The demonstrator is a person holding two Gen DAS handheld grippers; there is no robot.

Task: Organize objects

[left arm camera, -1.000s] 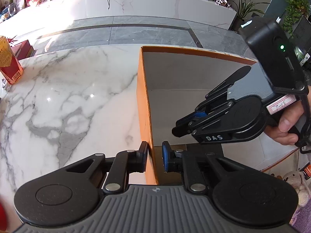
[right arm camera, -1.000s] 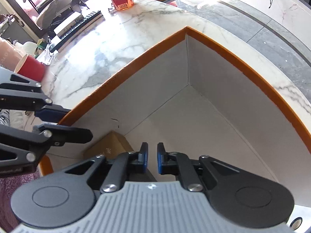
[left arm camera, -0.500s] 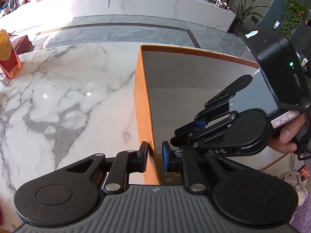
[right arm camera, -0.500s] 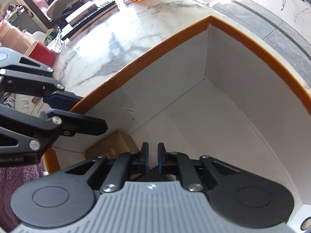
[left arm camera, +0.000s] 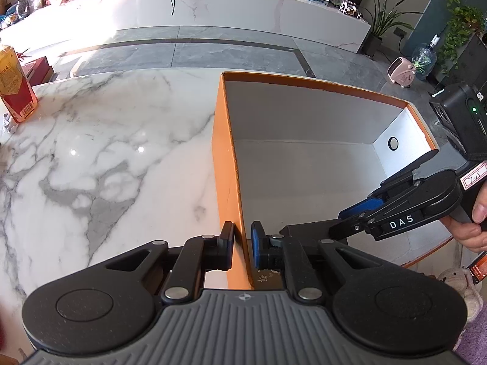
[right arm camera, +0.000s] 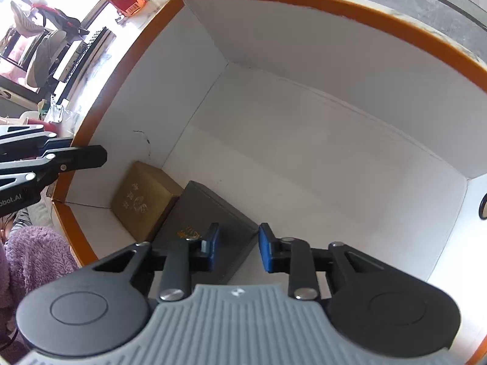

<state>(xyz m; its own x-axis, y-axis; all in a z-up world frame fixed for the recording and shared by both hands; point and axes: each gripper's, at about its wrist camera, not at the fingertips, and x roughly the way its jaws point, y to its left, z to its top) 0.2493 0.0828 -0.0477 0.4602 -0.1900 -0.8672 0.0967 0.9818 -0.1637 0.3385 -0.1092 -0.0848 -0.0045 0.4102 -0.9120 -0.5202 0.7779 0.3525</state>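
**Dark case down in the box corner, right fingers parted above it**

The orange box (left arm camera: 226,164) with its white inside stands on the marble table (left arm camera: 106,152), near the table's right edge. The left gripper (left arm camera: 242,245) is clamped on the box's left wall close to the near corner, one finger outside and one inside, the cardboard pinched between them.

In the right wrist view, the right gripper (right arm camera: 238,251) hangs inside the box with its fingers spread apart and nothing between them. Just below and slightly left of its fingertips lies the dark grey case (right arm camera: 210,228) on the box floor; whether the left pad touches its lid cannot be told. The gold-brown packet (right arm camera: 143,197) sits beside it, touching its left side, tucked into the near left corner of the box.

A red and yellow carton (left arm camera: 15,85) stands at the table's far left edge.
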